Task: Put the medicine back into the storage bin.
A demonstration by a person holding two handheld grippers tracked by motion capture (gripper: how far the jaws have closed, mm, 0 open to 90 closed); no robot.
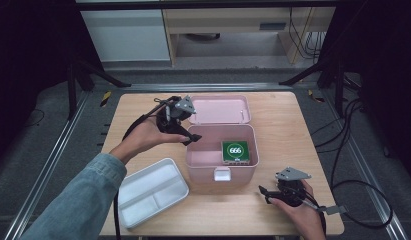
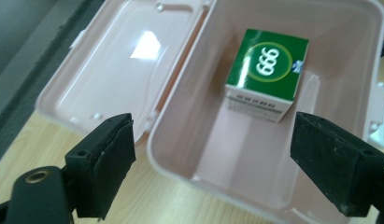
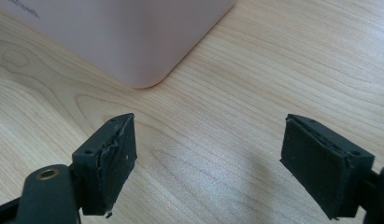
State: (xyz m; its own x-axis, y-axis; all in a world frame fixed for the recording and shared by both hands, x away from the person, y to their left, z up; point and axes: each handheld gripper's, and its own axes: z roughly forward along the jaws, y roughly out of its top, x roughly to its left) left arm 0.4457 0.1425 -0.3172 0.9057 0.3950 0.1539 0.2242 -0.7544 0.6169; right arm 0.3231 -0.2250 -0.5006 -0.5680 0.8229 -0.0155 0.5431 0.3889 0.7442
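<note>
Left hand-held gripper [image 2: 213, 168] wide above pink box [image 2: 255, 186], green carton [image 2: 268, 70] reading "666" at 12 o'clock, right hand-held gripper [image 3: 208, 163] wide over bare bench [image 3: 273, 70]

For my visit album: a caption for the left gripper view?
Open left gripper poised over a pink box holding a green carton.

A pink plastic box [image 1: 220, 172] stands open at the middle of the wooden table, its hinged lid [image 1: 220, 109] laid back flat behind it. Inside, against the right wall, sits a small green carton [image 1: 235, 150] marked "666" in white, lying flat with its printed face up.
</note>
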